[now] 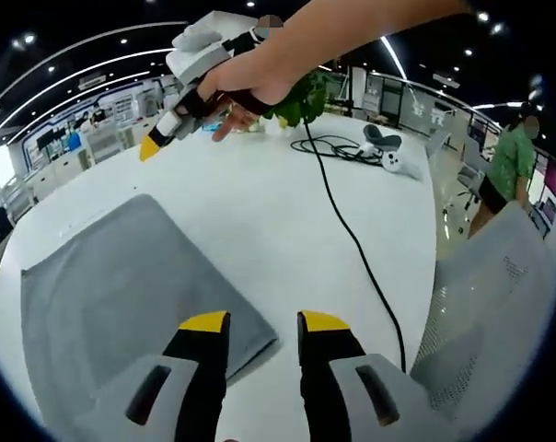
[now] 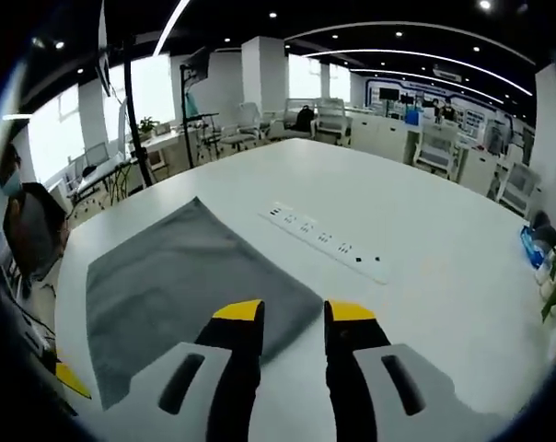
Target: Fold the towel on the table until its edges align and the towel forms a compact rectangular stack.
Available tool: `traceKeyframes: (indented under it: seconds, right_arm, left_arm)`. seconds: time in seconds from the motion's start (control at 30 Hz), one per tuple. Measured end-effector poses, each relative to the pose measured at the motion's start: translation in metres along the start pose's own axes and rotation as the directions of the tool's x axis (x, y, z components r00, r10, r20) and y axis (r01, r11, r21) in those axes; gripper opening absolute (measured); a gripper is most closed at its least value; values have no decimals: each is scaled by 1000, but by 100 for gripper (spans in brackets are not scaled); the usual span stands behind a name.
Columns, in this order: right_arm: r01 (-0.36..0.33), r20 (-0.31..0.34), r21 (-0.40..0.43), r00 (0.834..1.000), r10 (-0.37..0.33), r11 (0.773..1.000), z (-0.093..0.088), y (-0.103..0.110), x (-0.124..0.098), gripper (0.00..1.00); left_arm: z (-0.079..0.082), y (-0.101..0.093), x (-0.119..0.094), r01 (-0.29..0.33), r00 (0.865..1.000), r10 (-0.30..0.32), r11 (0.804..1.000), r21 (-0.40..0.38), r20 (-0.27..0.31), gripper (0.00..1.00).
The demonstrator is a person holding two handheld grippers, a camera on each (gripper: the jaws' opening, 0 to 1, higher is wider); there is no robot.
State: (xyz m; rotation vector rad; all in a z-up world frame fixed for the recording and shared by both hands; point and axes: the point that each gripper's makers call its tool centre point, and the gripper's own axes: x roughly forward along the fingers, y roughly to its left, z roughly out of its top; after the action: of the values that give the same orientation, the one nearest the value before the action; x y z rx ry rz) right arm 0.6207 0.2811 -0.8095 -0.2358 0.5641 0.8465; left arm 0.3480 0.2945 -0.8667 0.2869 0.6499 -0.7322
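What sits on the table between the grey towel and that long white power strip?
Nothing: in the right gripper view, only bare white table separates the towel from the power strip.

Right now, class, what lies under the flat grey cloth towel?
The grey cloth towel lies flat on the white round table. Bare tabletop shows around it; whatever is beneath stays covered.
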Motion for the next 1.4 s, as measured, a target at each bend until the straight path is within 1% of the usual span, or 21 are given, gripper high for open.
traceKeyframes:
  seconds: [0.07,0.13,0.2,0.27,0.33,0.43,0.53,0.7,0.77,0.8,0.83,0.93,1.0,1.13,1.27,1.37,1.4]
  right_arm:
    - [-3,-9,-7,1000,3,1000,-4,2,1,25]
    - [0,-14,-8,1000,0,1000,-11,0,8,25]
    - [-1,-20,-6,1000,1,1000,-10,-3,12,24]
    - [-4,-29,-5,1000,4,1000,-15,-1,14,24]
    - [-10,-34,-10,999,9,1000,-19,-2,20,23]
    - [0,-53,-16,999,0,1000,-27,-1,23,22]
    - [5,-64,-11,998,-6,1000,-38,-2,32,21]
    - [6,-68,-5,998,-7,1000,-45,-2,44,22]
    - [14,-63,16,998,-13,1000,-49,-4,50,24]
    - [21,-62,23,998,-20,999,-50,-6,52,24]
    - [29,-64,31,998,-27,999,-50,-12,56,24]
    - [35,-62,43,998,-32,998,-51,-11,58,24]
    - [42,-67,44,997,-39,998,-53,-16,65,24]
    - [48,-70,52,997,-44,997,-56,-17,72,23]
    - [49,-76,75,996,-43,996,-60,-20,86,23]
    - [48,-71,87,997,-42,995,-58,-19,88,22]
    - [54,-79,88,996,-47,995,-60,-19,89,22]
  left_arm:
    - [-3,0,2,2,1000,-2,1000,-9,-8,29]
    - [-5,-1,5,5,1000,-5,1000,-9,-15,29]
    - [-6,-2,7,8,1000,-8,1000,-5,-18,29]
    - [-8,-1,9,8,1000,-8,1000,-7,-19,29]
    - [-11,-1,13,9,1000,-9,1000,-12,-28,28]
    - [-15,-1,17,10,999,-11,1000,-21,-35,28]
    - [-19,-2,21,12,999,-12,1000,-24,-37,28]
    - [-25,-3,26,13,999,-14,1000,-27,-44,27]
    - [-26,-2,27,9,999,-10,1000,-29,-45,27]
    - [-28,-2,28,9,999,-11,999,-35,-49,27]
    - [-28,-1,28,7,999,-9,999,-39,-47,27]
    - [-30,0,30,6,999,-8,999,-38,-52,27]
    - [-31,0,32,5,998,-7,999,-33,-55,27]
    - [-32,1,34,-1,998,2,1000,1,-58,24]
    - [-32,2,34,-1,998,2,1000,19,-68,22]
    - [-33,4,34,-3,998,6,999,35,-70,20]
    - [-33,3,34,-5,998,8,999,43,-68,20]
